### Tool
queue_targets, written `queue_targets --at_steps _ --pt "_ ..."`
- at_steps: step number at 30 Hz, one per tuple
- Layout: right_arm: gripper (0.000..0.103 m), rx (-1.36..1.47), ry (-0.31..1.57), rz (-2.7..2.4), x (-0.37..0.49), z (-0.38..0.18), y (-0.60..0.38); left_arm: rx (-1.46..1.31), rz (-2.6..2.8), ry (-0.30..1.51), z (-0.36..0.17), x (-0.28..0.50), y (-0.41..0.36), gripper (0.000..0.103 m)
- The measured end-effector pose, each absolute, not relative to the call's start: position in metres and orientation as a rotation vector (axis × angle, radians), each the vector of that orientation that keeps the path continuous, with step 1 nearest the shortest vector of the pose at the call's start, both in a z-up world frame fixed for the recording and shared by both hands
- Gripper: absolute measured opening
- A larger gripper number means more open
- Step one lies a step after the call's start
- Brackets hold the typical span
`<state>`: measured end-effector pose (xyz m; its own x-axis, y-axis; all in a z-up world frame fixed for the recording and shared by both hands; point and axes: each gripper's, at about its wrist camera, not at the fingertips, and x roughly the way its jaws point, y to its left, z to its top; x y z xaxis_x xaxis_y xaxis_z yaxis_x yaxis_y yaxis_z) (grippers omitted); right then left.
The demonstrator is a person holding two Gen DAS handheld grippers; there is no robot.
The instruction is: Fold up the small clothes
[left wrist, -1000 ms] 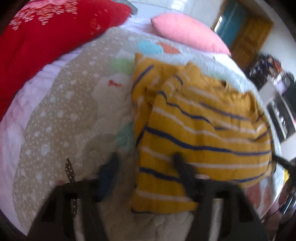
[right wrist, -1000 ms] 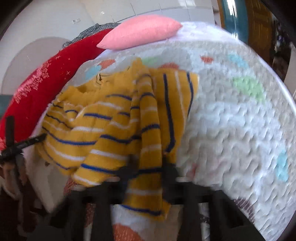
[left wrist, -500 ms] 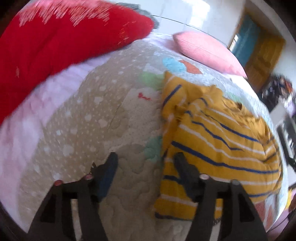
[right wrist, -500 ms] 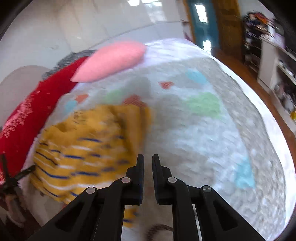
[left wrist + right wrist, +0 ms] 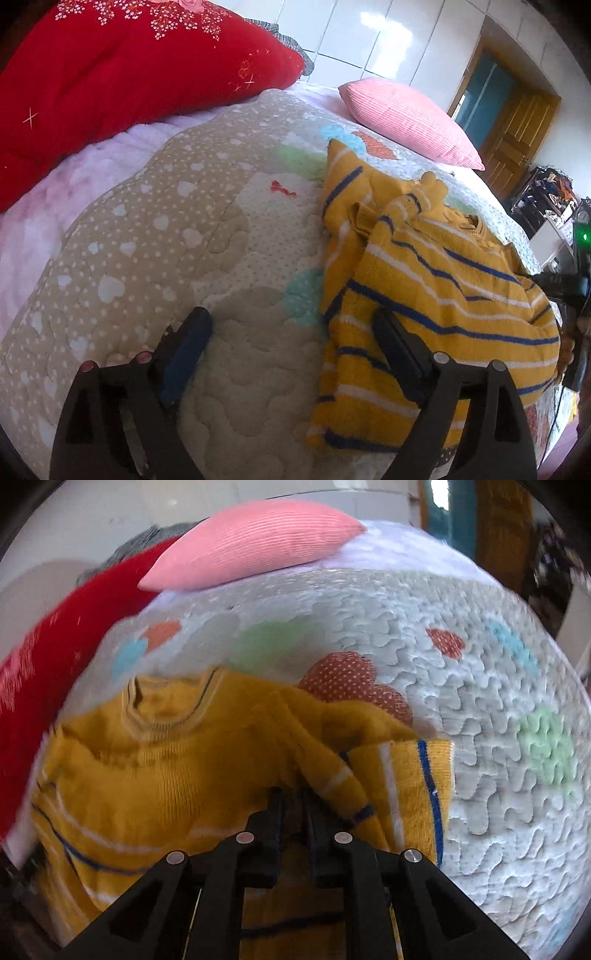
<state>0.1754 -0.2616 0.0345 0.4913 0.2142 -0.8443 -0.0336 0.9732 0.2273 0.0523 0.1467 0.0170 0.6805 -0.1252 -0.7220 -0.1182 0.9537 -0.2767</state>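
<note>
A small yellow sweater point(image 5: 424, 295) with blue and white stripes lies partly folded on the quilted bedspread point(image 5: 166, 229). My left gripper point(image 5: 291, 332) is open; its right finger rests on the sweater's near edge, its left finger over bare quilt. In the right wrist view the sweater point(image 5: 177, 768) fills the lower left, collar toward the far side. My right gripper point(image 5: 293, 801) has its jaws nearly together right above the sweater near a folded sleeve. Whether cloth is pinched between them is hidden.
A red quilt point(image 5: 110, 74) lies at the bed's far left and a pink pillow point(image 5: 406, 118) at the head. A wooden door point(image 5: 517, 136) and a cluttered shelf point(image 5: 546, 195) stand to the right. The right wrist view shows the pillow point(image 5: 255, 546) too.
My right gripper went away over the bare quilt, shut, then came back down onto the sweater near the collar. My left gripper stayed open and slid left to the sweater's edge.
</note>
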Motion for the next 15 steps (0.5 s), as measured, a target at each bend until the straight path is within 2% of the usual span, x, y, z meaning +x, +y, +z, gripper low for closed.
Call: queue_targets --at_steps 2,5,8,12,15 --pt "0.011 0.178 1.028 0.101 0.173 0.049 -0.260 -0.323 -0.010 0.821 0.016 0.052 0.147 0.090" --pt "0.022 0.062 0.885 0.073 0.152 0.090 -0.237 -0.332 -0.017 0.813 0.015 0.049 0.149 0.091" --pt "0.024 0.019 0.850 0.184 0.144 0.113 -0.193 -0.343 -0.028 0.805 0.015 0.046 0.151 0.090" --pt "0.024 -0.014 0.931 0.404 0.149 0.105 -0.110 -0.380 -0.038 0.776 0.016 0.036 0.156 0.079" --pt "0.024 -0.082 0.978 0.475 0.156 0.084 -0.048 -0.424 -0.059 0.757 0.016 0.027 0.162 0.077"
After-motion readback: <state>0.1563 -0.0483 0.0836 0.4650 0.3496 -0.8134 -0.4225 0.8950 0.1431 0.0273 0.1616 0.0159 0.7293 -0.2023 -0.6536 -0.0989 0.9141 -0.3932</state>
